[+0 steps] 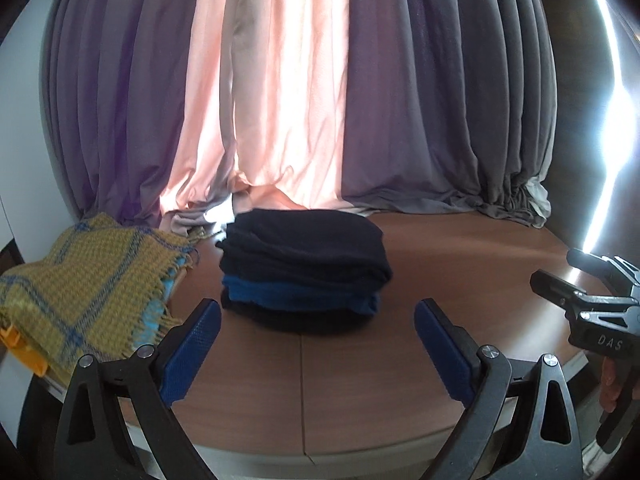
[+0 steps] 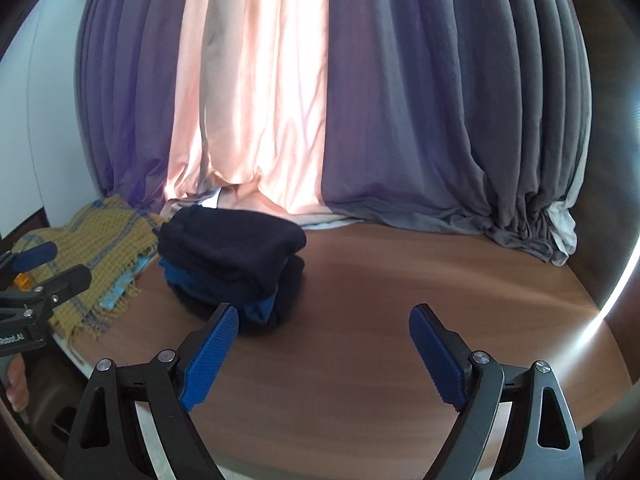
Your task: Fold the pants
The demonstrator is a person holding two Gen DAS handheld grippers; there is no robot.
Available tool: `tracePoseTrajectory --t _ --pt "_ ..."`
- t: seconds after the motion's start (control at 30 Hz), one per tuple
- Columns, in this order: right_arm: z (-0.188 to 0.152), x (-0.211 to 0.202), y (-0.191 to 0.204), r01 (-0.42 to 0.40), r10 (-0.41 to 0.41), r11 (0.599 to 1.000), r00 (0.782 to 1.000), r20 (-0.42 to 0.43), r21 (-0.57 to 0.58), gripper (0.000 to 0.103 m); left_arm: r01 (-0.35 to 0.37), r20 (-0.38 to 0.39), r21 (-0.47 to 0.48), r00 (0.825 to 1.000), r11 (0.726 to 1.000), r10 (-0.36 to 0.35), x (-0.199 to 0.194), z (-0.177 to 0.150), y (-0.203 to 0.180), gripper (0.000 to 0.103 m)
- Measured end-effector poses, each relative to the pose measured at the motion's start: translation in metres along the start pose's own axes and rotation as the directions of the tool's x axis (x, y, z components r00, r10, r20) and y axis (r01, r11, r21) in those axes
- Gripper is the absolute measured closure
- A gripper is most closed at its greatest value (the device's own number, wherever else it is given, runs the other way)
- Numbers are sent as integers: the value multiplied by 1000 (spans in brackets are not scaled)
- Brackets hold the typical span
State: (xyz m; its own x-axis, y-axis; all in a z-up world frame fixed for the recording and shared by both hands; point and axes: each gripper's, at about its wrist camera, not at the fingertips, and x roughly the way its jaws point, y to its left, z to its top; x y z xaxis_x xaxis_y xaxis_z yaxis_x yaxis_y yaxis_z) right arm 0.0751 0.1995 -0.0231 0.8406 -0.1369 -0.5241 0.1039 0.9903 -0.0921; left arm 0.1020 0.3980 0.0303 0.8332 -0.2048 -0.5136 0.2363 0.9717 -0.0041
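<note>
A stack of folded pants [image 1: 306,268], dark navy with a blue layer in the middle, lies on the brown wooden table [image 1: 440,264]. My left gripper [image 1: 316,340] is open and empty, just in front of the stack. The right wrist view shows the stack [image 2: 232,264] to the left of centre. My right gripper [image 2: 324,344] is open and empty, over bare table to the right of the stack. The right gripper also shows in the left wrist view [image 1: 560,276], and the left gripper shows in the right wrist view [image 2: 60,264].
A yellow and blue checked blanket [image 1: 80,288] lies at the table's left edge, also in the right wrist view [image 2: 100,256]. Grey, purple and pink curtains [image 1: 280,100] hang behind the table and pool on its far edge. Bright light comes from the right.
</note>
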Motion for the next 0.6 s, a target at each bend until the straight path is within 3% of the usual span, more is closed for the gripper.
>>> tracePoseTrajectory --t 0.6 --pt "-37 -57 -16 1 -1 1000 1000 7 16 15 17 -7 -17 1000 1000 -17 -32 -30 -32 4"
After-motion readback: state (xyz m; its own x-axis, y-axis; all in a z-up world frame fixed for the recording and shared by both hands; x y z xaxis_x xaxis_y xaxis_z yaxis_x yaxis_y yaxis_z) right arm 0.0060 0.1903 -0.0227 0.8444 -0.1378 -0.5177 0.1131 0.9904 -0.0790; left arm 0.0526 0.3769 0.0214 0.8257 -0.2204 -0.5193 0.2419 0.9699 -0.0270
